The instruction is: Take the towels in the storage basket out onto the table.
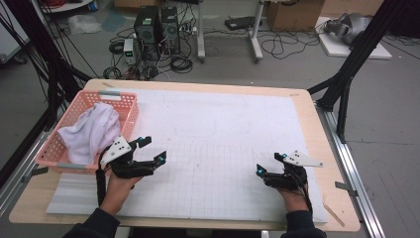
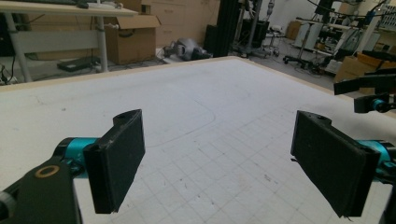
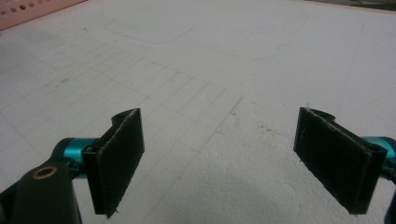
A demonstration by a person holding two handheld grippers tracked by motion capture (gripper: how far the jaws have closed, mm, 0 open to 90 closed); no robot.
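White cloth (image 1: pixel 91 130): bundled in a heap inside the pink basket (image 1: pixel 130 101), which stands on the counter (image 1: pixel 237 89) at about ten o'clock, at the far-left corner of the white gridded mat (image 1: pixel 223 144). The cloth fills most of the basket and rises above its rim; part of it drapes toward the near wall. No claw touches it.

Left claw (image 1: pixel 152 149): seen in the high view at about eight o'clock on the counter, just beside the near right corner of the basket, held in the person's left hand (image 1: pixel 119 186). Its jaws stand spread wide, pointing toward two o'clock, with nothing between them. In the left gripper view (image 2: pixel 233 158) the two black pads are well apart, with bare gridded mat showing in the gap; the right claw appears at three o'clock at the frame's edge.

Right claw (image 1: pixel 270 163): seen in the high view at about five o'clock on the counter, near the front edge of the mat, held in the person's right hand (image 1: pixel 293 191). Its jaws are likewise spread, pointing toward ten o'clock, and hold nothing. In the right gripper view (image 3: pixel 219 154) the pads are well apart over bare mat, and a strip of the pink basket shows at eleven o'clock in the frame's corner.

The two claws are well apart from each other, with open mat between them.
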